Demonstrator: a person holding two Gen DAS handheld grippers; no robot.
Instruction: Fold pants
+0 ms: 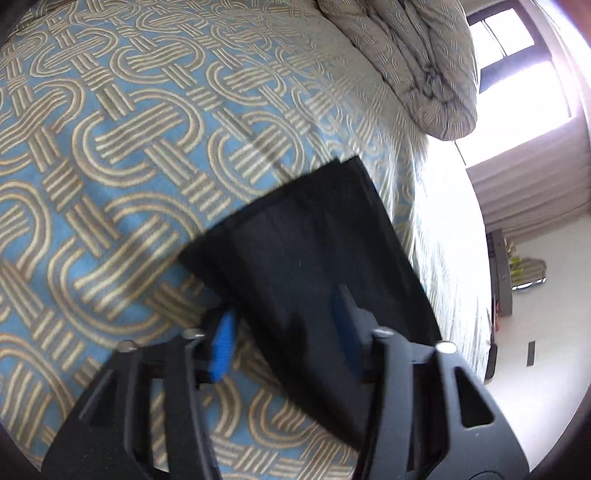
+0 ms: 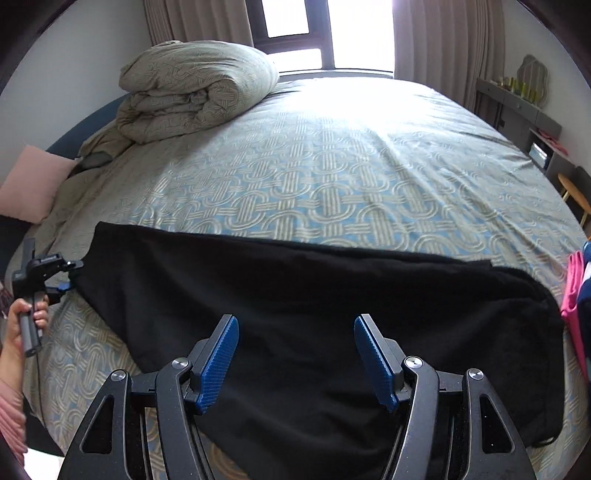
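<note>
Both ends of the pants [image 2: 314,314] lined up for a fold

Left hand-held gripper [image 1: 284,325] spread over the hem; right hand-held gripper [image 2: 295,354] spread above the pants' middle. I'd pinch both layers before lifting.

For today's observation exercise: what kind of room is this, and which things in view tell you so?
Most likely a home bedroom: a wide bed with a patterned cover, a rolled duvet at its far corner, and curtains framing the window.
</note>
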